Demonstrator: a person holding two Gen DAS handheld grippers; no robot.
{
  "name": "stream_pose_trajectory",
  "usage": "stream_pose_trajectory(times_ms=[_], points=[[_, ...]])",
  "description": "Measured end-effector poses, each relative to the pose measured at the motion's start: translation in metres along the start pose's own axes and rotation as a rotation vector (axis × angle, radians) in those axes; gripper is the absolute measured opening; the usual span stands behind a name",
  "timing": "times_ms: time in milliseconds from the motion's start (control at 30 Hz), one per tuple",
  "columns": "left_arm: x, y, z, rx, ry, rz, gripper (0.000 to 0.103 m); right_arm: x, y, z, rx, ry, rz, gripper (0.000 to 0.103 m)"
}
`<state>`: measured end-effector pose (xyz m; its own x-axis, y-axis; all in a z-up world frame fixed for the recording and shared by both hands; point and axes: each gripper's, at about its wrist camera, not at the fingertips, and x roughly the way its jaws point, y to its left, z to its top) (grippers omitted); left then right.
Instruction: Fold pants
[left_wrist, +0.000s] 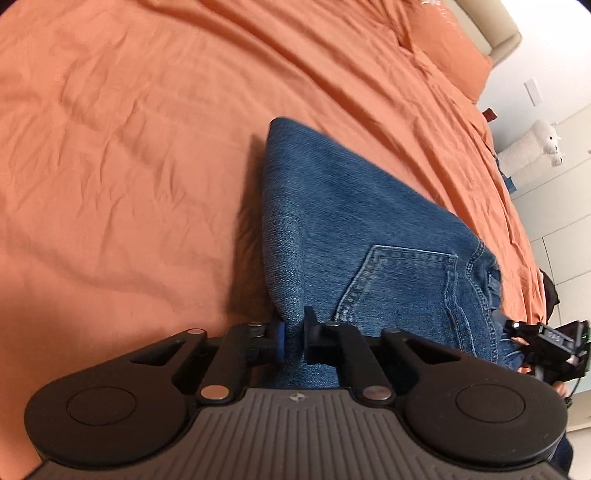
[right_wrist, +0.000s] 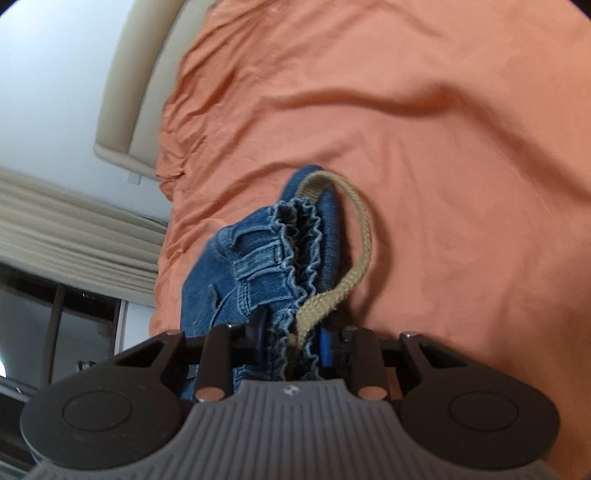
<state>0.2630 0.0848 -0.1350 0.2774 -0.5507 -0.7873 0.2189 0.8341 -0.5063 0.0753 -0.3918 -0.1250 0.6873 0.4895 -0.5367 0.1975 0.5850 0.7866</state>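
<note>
Blue denim pants (left_wrist: 354, 229) hang over an orange bed sheet (left_wrist: 129, 166), back pocket facing the left wrist camera. My left gripper (left_wrist: 293, 341) is shut on a fold of the denim at the pants' side edge. My right gripper (right_wrist: 295, 341) is shut on the gathered elastic waistband (right_wrist: 295, 240), with a tan woven drawstring (right_wrist: 354, 251) looping out beside it. The right gripper also shows in the left wrist view (left_wrist: 546, 347) at the far right. The pants (right_wrist: 221, 280) are lifted and bunched; the legs' ends are hidden.
Orange pillows (left_wrist: 454, 51) and a beige headboard (left_wrist: 491, 33) lie at the bed's head. A white plush llama (left_wrist: 535, 147) stands beside the bed. Beige curtains (right_wrist: 74, 236) and a dark window (right_wrist: 55, 325) are beyond the bed edge.
</note>
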Motion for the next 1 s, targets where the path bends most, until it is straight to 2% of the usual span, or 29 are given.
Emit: stream_pose_trajectory(times_ms=[200, 367, 600, 833, 1000], points=[[-0.02, -0.017, -0.003, 0.042, -0.045, 0.021, 0.007, -0.018, 0.049, -0.01, -0.12, -0.045, -0.008, 0.021], [-0.045, -0.023, -0.006, 0.068, -0.076, 0.028, 0.006, -0.023, 0.095, -0.018, -0.189, -0.041, -0.026, 0.021], [-0.112, -0.008, -0.002, 0.099, -0.145, 0.081, 0.006, -0.003, 0.159, -0.038, -0.267, -0.005, 0.005, 0.021], [-0.195, 0.04, 0.006, 0.089, -0.234, 0.203, 0.006, 0.073, 0.216, -0.063, -0.272, 0.061, 0.102, 0.021], [-0.23, 0.076, 0.017, 0.058, -0.273, 0.288, 0.006, 0.141, 0.245, -0.082, -0.26, 0.116, 0.158, 0.021]])
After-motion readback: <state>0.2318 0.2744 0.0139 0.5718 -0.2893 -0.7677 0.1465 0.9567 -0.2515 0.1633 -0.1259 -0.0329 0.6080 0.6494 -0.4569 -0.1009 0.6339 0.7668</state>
